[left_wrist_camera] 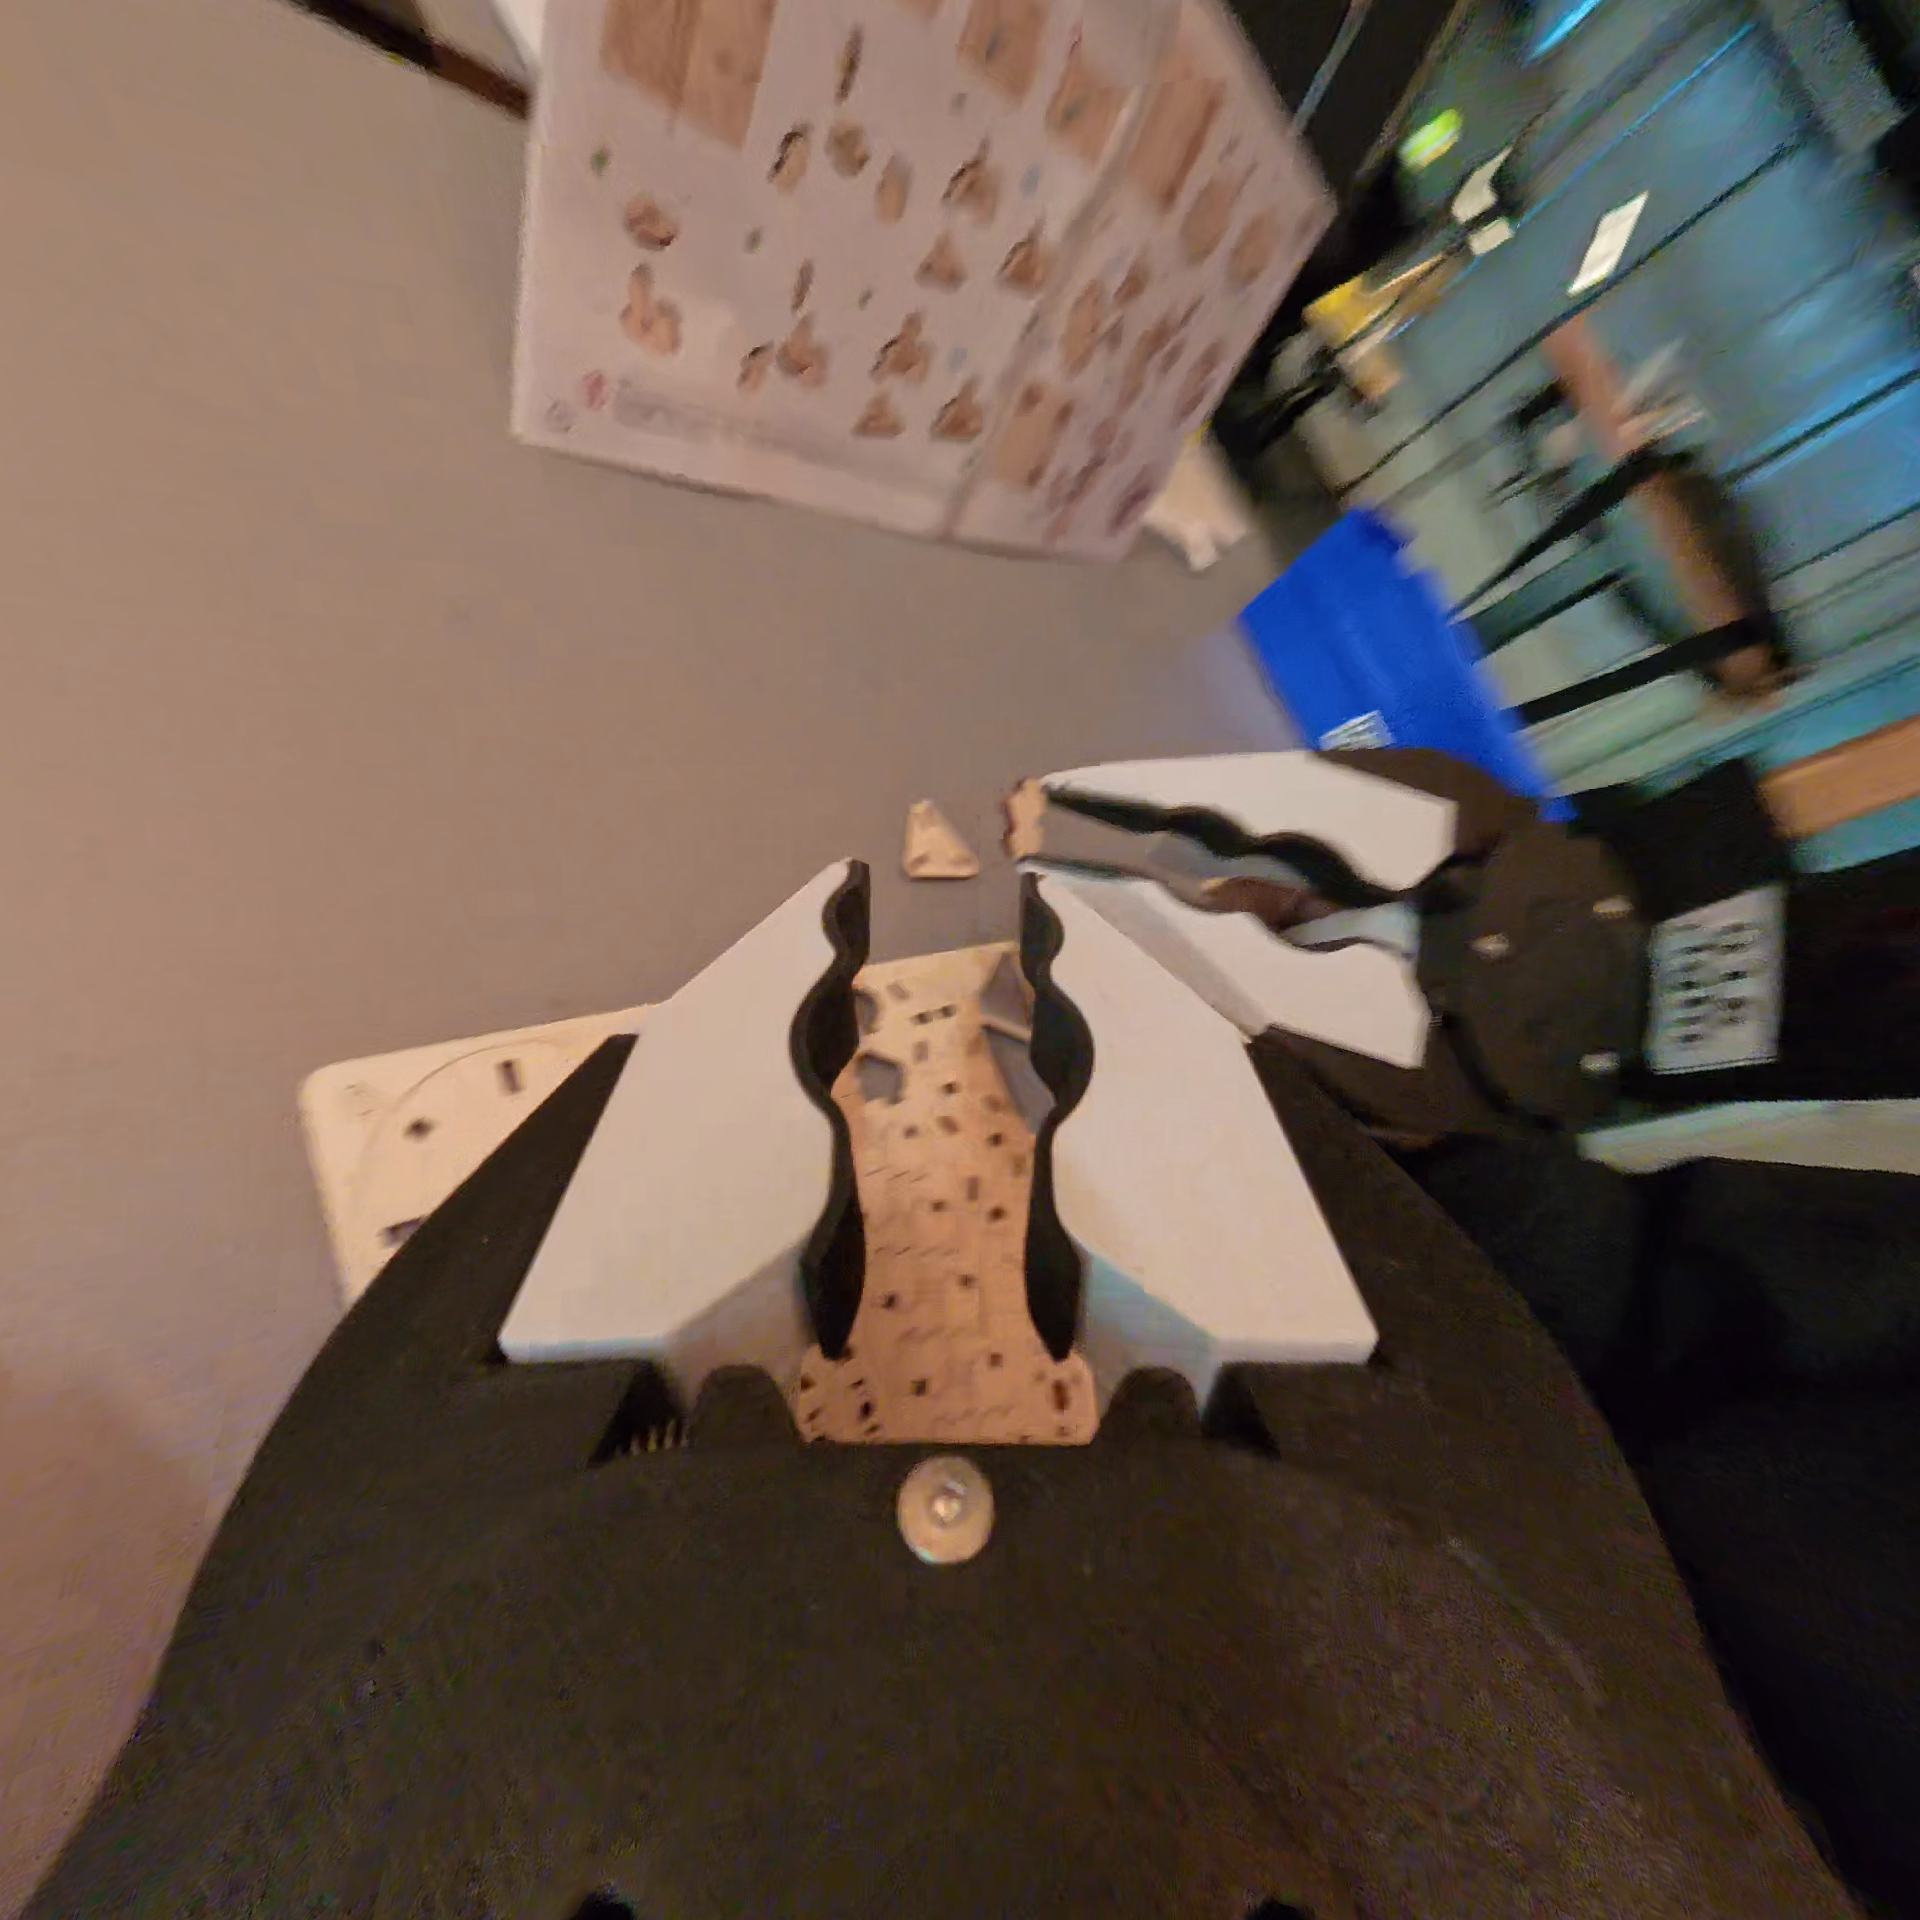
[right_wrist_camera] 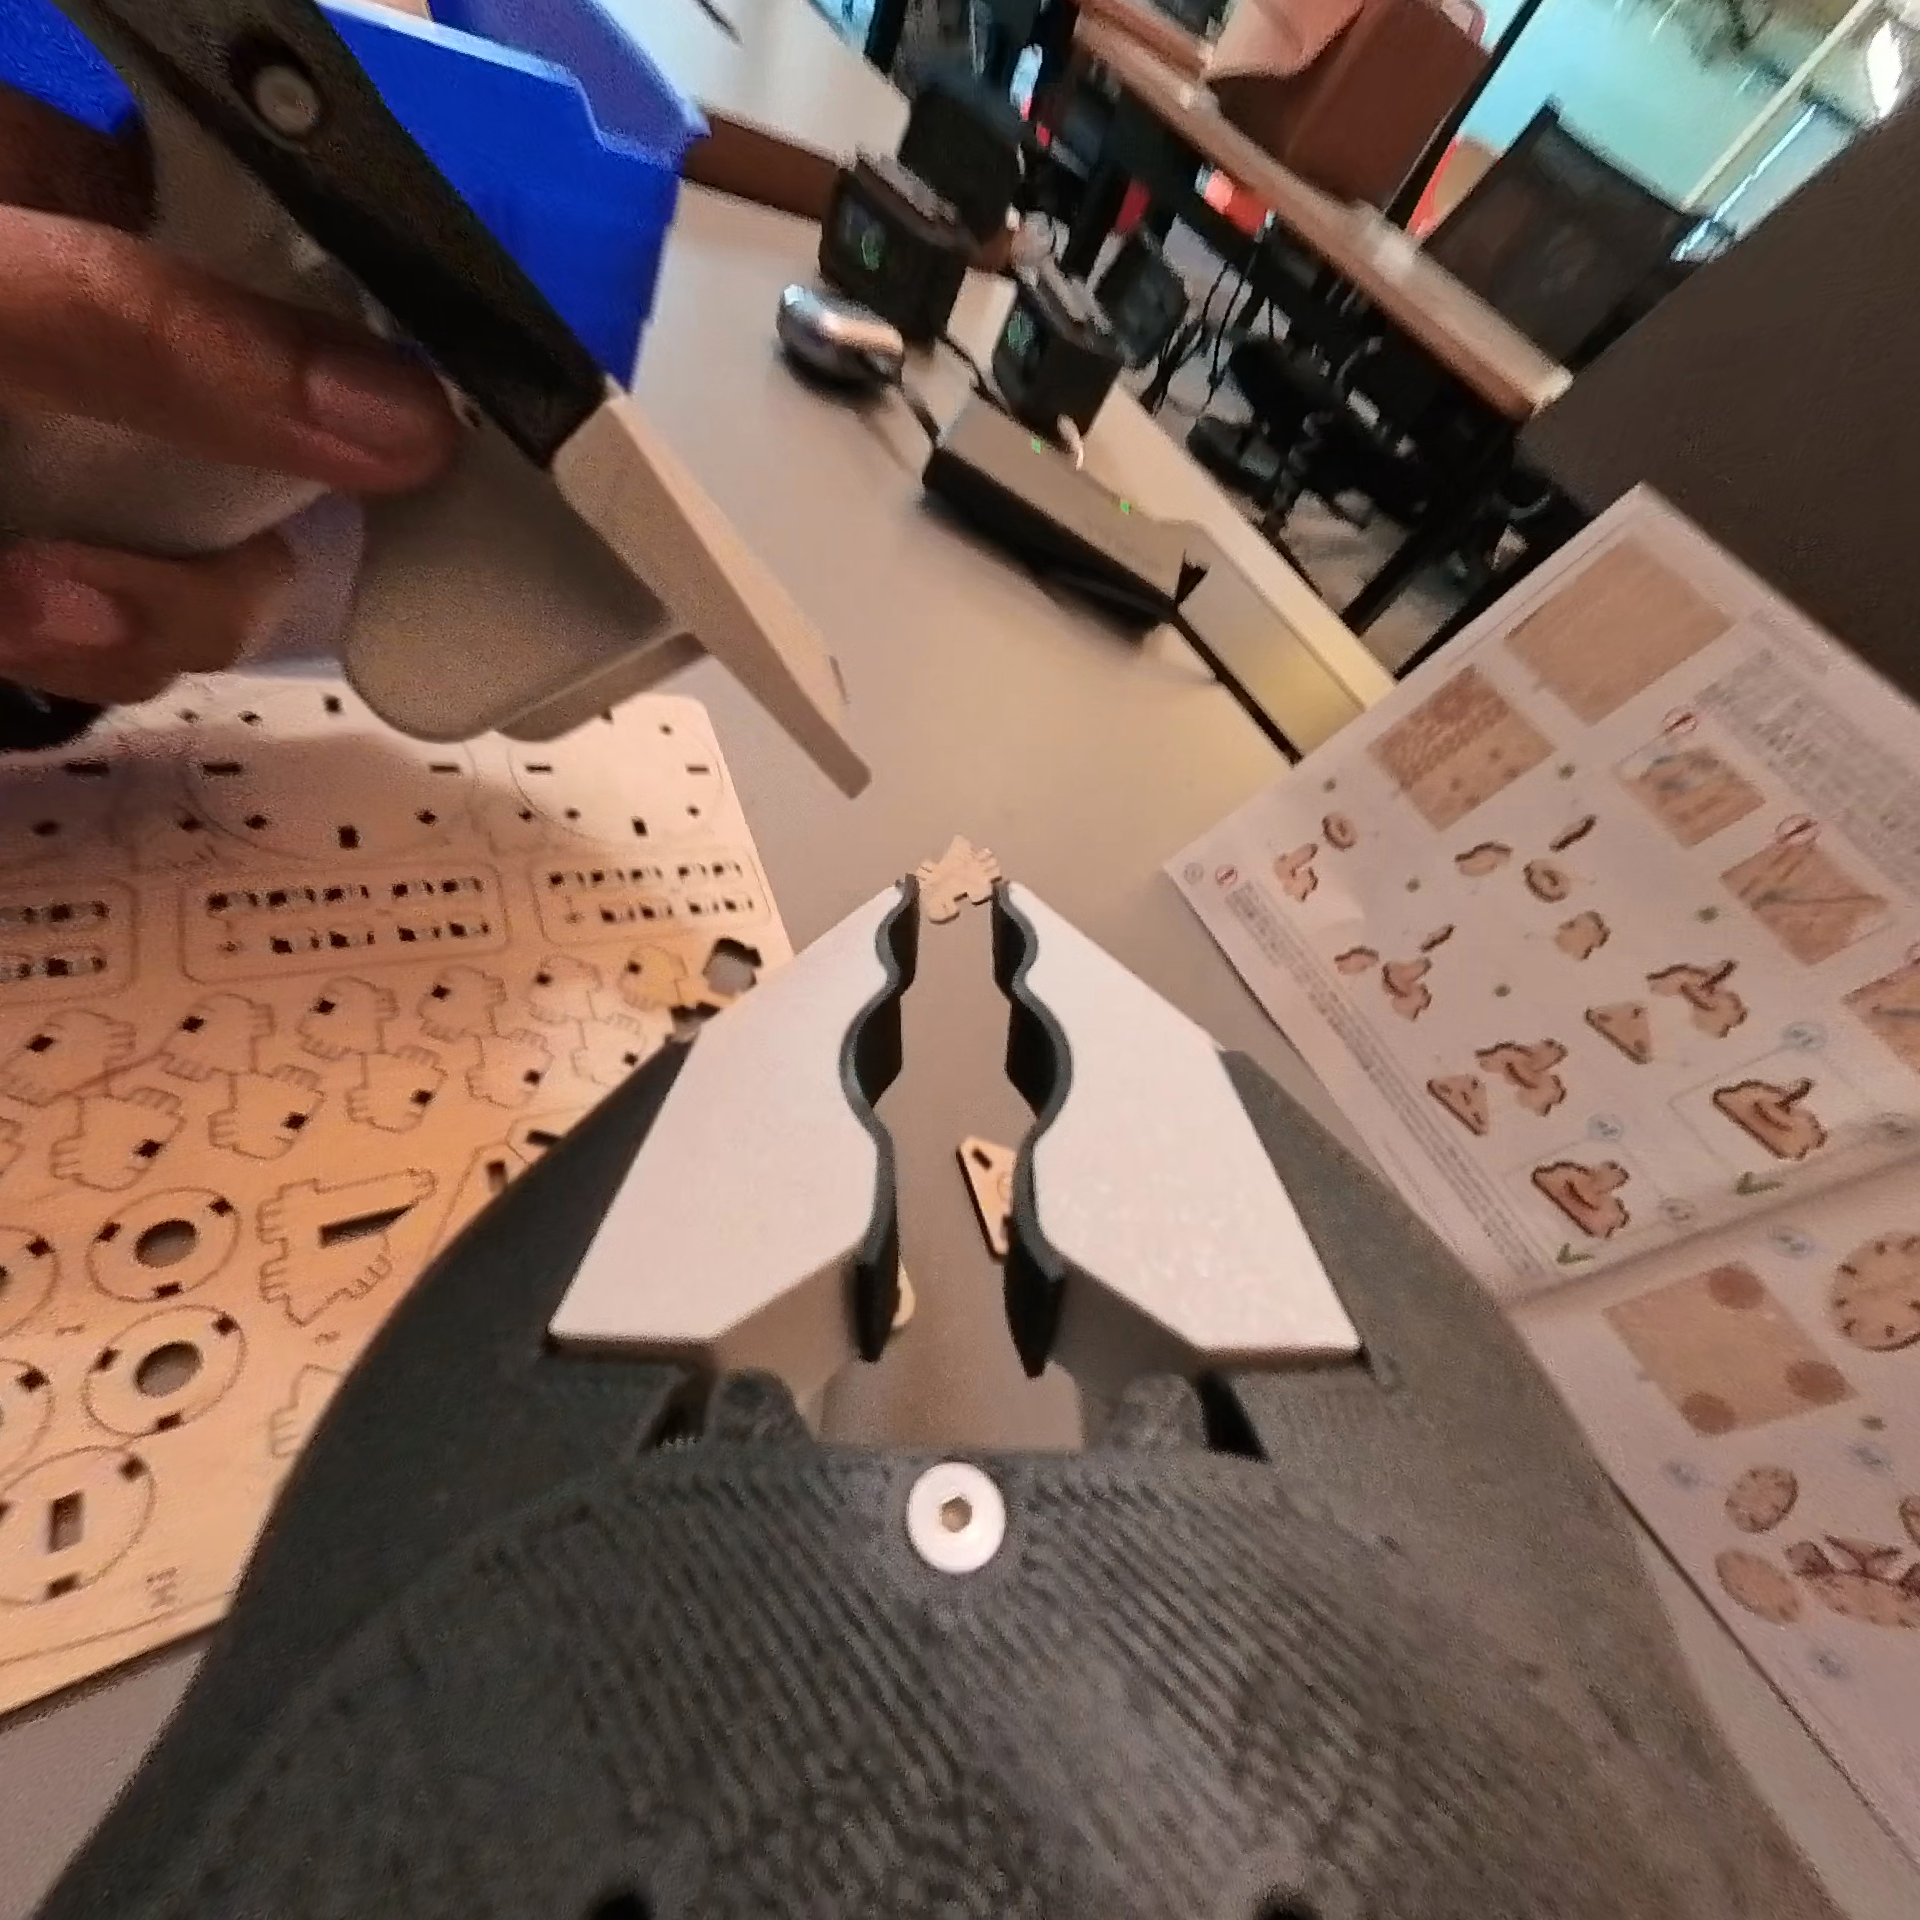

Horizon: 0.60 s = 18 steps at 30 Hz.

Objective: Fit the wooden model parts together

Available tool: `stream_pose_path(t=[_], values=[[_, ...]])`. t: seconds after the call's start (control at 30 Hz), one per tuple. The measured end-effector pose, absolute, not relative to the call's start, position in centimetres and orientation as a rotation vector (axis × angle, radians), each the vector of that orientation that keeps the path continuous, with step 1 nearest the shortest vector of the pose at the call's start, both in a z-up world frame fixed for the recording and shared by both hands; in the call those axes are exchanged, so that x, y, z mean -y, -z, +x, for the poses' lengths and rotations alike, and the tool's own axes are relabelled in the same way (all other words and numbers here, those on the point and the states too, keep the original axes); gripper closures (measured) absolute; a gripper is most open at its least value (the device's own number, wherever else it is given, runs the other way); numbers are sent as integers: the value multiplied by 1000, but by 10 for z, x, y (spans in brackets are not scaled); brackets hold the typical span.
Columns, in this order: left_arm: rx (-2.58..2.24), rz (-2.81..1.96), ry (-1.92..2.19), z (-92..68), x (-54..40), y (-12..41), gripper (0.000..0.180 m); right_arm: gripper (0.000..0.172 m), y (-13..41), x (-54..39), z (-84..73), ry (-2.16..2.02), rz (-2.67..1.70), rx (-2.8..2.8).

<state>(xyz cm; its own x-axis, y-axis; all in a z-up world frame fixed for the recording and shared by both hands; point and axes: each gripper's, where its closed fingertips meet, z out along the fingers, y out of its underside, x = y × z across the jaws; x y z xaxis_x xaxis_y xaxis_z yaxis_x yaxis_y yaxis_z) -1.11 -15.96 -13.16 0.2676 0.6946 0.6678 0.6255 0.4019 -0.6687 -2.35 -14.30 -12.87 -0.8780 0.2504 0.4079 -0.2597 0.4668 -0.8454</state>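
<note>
On the grey table (right_wrist_camera: 987,665) both hand-held grippers are hovering close together, fingertips almost meeting above the bare bit between the puzzle sheet and the instructions. Right gripper (right_wrist_camera: 956,891) has a tiny wooden cutout piece (right_wrist_camera: 958,881) pinched right at the tips, a knobbly little shape with bumps on it, both pads pressed against its sides. You can spot that same piece poking out of its tips from the other camera too (left_wrist_camera: 1027,816).

Left gripper (left_wrist_camera: 943,883) has its jaws apart with nothing between them, just the table showing through the gap. It sits above the corner of the laser-cut plywood sheet (right_wrist_camera: 312,997), which is full of pre-cut shapes and little slots, with one hole near the edge where a piece has been popped out. A person's hand (right_wrist_camera: 156,416) is wrapped around that gripper's handle.

A small triangular wooden piece (left_wrist_camera: 938,844) lies flat on the table just ahead of the left tips, apart from both grippers.

Off to the side there's a fold-out instruction sheet (right_wrist_camera: 1558,987) with pictures of the parts, a blue bin (right_wrist_camera: 540,156) at the back, plus some black gadgets and cables (right_wrist_camera: 1039,343) further along the table.
</note>
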Motion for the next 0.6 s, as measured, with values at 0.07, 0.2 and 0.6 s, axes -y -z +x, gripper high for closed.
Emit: stream_pose_path(t=[0.07,0.2,0.6], values=[[1325,-1213,16,-7,152,117,154,159,119,145,-17,-1460,49,2188],[1242,-1192,98,-3,139,107,153,159,105,145,-11,-1517,102,2102],[1154,-1104,160,3,139,89,180,160,90,145,2,-1606,168,2040]])
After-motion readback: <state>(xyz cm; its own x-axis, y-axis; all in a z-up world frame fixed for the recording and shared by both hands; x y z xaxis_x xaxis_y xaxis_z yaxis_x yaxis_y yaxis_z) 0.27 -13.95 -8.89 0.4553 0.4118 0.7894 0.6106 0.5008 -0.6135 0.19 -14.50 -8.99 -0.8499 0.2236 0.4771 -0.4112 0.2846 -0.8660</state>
